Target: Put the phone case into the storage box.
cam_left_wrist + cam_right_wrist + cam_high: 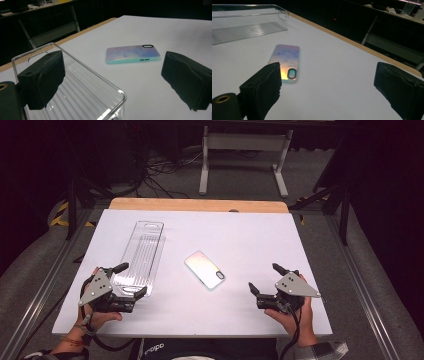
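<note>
At the centre of the white worktop (pixel 240 235) lies the phone case (pixel 204 269), flat, back side up, its camera cutout toward the near edge, its long axis skewed to the worktop edges. Bare surface surrounds it on all four sides. Left of it, apart from it, lies the clear plastic tray (pixel 141 252), long axis running from near to far; its far end stops short of the worktop's wooden back edge.

The left hand-held gripper (pixel 131 279) sits at the tray's near end, jaws wide apart and holding nothing; in the left gripper view one jaw hangs over the tray's inside and the other over bare worktop beside its corner. The right hand-held gripper (pixel 264 277) hovers near the front right, well apart from the phone case, jaws wide and empty. Open surface separates it from the case.
</note>
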A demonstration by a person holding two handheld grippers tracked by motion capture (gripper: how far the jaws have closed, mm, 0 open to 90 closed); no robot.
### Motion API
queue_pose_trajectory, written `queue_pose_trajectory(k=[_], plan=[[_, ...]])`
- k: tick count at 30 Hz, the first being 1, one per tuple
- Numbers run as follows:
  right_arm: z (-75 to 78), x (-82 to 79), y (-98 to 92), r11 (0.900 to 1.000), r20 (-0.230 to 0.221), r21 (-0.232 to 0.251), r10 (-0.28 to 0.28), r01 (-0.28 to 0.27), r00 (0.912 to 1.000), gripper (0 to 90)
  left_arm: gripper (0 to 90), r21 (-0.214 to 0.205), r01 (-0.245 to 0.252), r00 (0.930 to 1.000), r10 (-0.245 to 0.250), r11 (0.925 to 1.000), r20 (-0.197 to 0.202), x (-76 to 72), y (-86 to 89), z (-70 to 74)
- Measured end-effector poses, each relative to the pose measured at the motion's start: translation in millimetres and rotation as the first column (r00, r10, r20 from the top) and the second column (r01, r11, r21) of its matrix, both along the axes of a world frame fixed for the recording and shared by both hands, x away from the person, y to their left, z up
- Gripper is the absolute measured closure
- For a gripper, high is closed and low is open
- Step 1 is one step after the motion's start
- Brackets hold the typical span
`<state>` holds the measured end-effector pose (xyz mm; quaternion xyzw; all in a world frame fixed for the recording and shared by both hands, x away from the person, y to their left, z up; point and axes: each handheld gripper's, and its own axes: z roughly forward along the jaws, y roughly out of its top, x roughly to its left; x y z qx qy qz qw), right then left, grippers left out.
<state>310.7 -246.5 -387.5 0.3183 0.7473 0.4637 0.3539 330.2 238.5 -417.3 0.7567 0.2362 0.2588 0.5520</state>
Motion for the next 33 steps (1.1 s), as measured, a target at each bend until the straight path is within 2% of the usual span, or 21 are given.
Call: queue_pose_trajectory(k=[2, 4, 10, 13, 15, 17, 19, 20, 21, 22, 24, 27, 28, 29, 30, 33], plan=[[-2.7, 0.7, 3.2, 1.0000, -0.013, 0.002, 0.008, -0.008, 0.9999, 8.5, 5.7, -0.001, 0.004, 1.0000, -0.004, 1.0000, -0.002, 0.5, -0.9, -0.6], [-5.3, -1.1, 5.2, 0.9995, -0.020, 0.011, 0.030, -0.030, 0.9993, 10.4, 6.3, -0.003, 0.017, 0.9996, -0.017, 0.9999, -0.021, 0.0, -2.7, -3.0], [-7.1, 0.8, 15.6, 0.9983, -0.053, 0.007, 0.058, -0.058, 0.9969, 9.8, 5.8, 0.009, 0.013, 0.9998, -0.012, 0.9999, -0.018, -4.2, -2.3, -5.5], [-6.6, 5.5, 25.9, 0.9974, -0.060, -0.044, 0.053, -0.056, 0.9968, 10.4, 5.7, 0.025, 0.012, 0.9998, -0.011, 0.9996, -0.017, -5.4, -2.1, -6.6], [-5.8, 10.9, 31.3, 0.9967, -0.084, -0.043, 0.065, -0.069, 0.9943, 11.1, 5.6, 0.026, 0.010, 0.9996, -0.009, 0.9996, -0.025, -6.8, -1.4, -8.0], [-3.8, 21.2, 38.4, 0.9957, -0.134, -0.081, 0.034, -0.045, 0.9903, 11.4, 5.2, 0.016, 0.004, 0.9996, -0.004, 0.9999, -0.026, -7.5, -0.9, -8.1], [-1.5, 31.1, 41.8, 0.9947, -0.176, -0.093, 0.028, -0.045, 0.9840, 12.5, 5.1, 0.032, 0.003, 0.9998, -0.002, 0.9995, -0.018, -8.8, -1.1, -7.5], [-1.5, 31.1, 41.8, 0.9947, -0.176, -0.093, 0.028, -0.045, 0.9840, 12.5, 5.1, 0.032, 0.003, 0.9998, -0.002, 0.9995, -0.018, -8.8, -1.1, -7.5], [0.1, 35.3, 43.2, 0.9943, -0.196, -0.094, 0.030, -0.049, 0.9802, 12.5, 5.1, 0.038, 0.004, 0.9998, -0.003, 0.9993, -0.019, -9.4, -2.3, -8.5], [1.7, 40.4, 46.1, 0.9937, -0.229, -0.098, 0.032, -0.055, 0.9729, 12.5, 5.1, 0.054, 0.008, 0.9998, -0.007, 0.9985, -0.020, -9.4, -2.9, -9.2], [5.1, 47.8, 52.8, 0.9937, -0.247, -0.100, 0.024, -0.050, 0.9688, 12.5, 5.1, 0.064, 0.006, 0.9998, -0.005, 0.9979, -0.020, -9.1, -4.5, -10.6], [7.0, 57.5, 64.4, 0.9903, -0.291, -0.125, 0.021, -0.060, 0.9564, 12.5, 5.1, 0.071, 0.009, 0.9995, -0.006, 0.9974, -0.029, -9.0, -5.9, -11.5], [6.9, 62.4, 69.6, 0.9882, -0.329, -0.134, 0.026, -0.074, 0.9439, 12.5, 5.1, 0.076, 0.008, 0.9996, -0.006, 0.9971, -0.029, -9.4, -6.2, -11.8], [6.9, 62.4, 69.6, 0.9882, -0.329, -0.134, 0.026, -0.074, 0.9439, 12.5, 5.1, 0.076, 0.008, 0.9996, -0.006, 0.9971, -0.029, -9.4, -6.2, -11.8], [6.5, 66.3, 73.9, 0.9858, -0.360, -0.143, 0.032, -0.088, 0.9326, 12.5, 5.1, 0.075, 0.007, 0.9996, -0.005, 0.9972, -0.027, -9.8, -7.2, -12.3], [1.8, 81.3, 90.1, 0.9810, -0.456, -0.149, 0.044, -0.125, 0.8888, 12.5, 5.1, 0.080, 0.009, 0.9996, -0.007, 0.9968, -0.026, -9.8, -9.0, -12.1]])
